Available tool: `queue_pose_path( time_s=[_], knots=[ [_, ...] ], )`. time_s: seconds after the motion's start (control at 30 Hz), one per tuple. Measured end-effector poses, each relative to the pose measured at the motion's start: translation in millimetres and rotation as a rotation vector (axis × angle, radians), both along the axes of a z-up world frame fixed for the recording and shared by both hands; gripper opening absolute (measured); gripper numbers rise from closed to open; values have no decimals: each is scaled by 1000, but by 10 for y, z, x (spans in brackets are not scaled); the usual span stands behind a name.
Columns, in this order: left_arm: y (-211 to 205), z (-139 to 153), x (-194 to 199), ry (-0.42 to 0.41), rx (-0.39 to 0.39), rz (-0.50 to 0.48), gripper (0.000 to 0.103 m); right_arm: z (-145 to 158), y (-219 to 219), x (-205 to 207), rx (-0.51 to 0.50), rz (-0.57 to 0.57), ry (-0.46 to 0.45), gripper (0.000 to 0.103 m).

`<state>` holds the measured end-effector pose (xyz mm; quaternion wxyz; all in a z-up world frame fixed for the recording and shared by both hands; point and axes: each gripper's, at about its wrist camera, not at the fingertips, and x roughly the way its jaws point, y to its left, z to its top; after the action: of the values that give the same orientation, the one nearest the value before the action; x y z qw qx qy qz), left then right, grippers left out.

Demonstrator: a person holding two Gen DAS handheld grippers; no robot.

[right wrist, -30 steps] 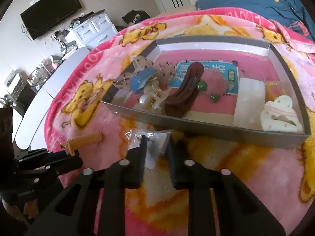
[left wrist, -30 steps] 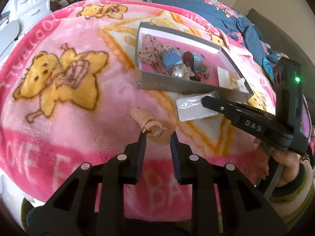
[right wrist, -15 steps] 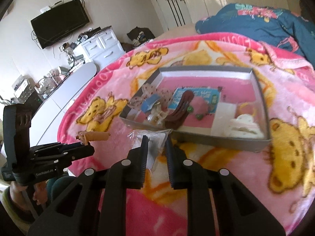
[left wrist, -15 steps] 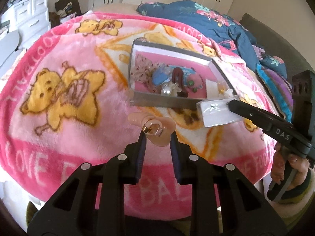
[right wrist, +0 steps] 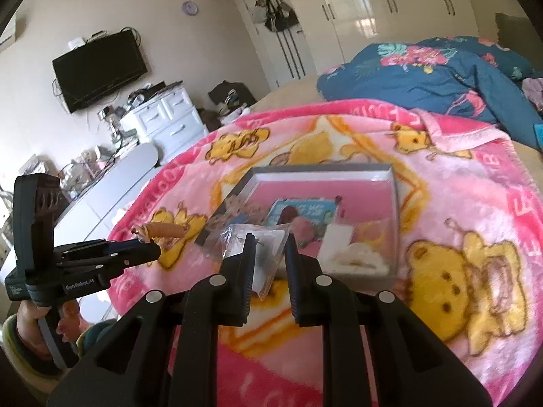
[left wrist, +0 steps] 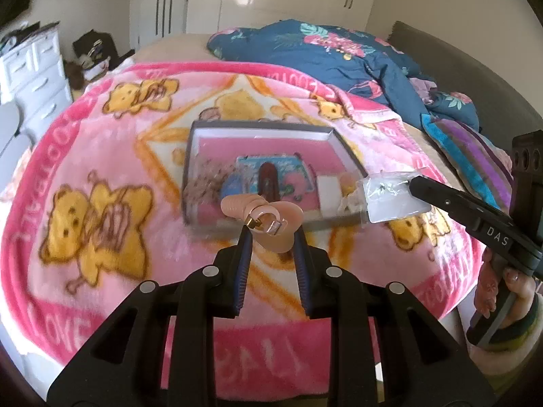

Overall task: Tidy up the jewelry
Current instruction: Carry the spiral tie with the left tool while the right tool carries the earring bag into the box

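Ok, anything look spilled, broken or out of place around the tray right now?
Nothing spilled or damaged shows. The tray sits flat on the pink blanket, its pieces inside. The left gripper holds a peach finger-shaped ring stand; the right gripper holds a clear bag. Both items are lifted clear.

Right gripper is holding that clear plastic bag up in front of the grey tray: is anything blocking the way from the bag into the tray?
Nothing visible does. The clear bag hangs from the right gripper, above the pink blanket and just short of the grey tray. The left gripper holds its peach display off to one side.
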<state>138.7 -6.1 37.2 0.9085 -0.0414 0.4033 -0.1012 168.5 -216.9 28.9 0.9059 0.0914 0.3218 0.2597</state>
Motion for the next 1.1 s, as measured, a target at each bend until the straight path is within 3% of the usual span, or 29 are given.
queue_pose_path(
  time_s=[0.5,1.1],
  knots=[
    [-415,111,605,-19,-24,-75,17,60,-489,306,-9,-124,-28,17],
    [-625,-418,1163,78,-63,-131,17,-331,-454,803,-49,-143,55,17]
  ],
)
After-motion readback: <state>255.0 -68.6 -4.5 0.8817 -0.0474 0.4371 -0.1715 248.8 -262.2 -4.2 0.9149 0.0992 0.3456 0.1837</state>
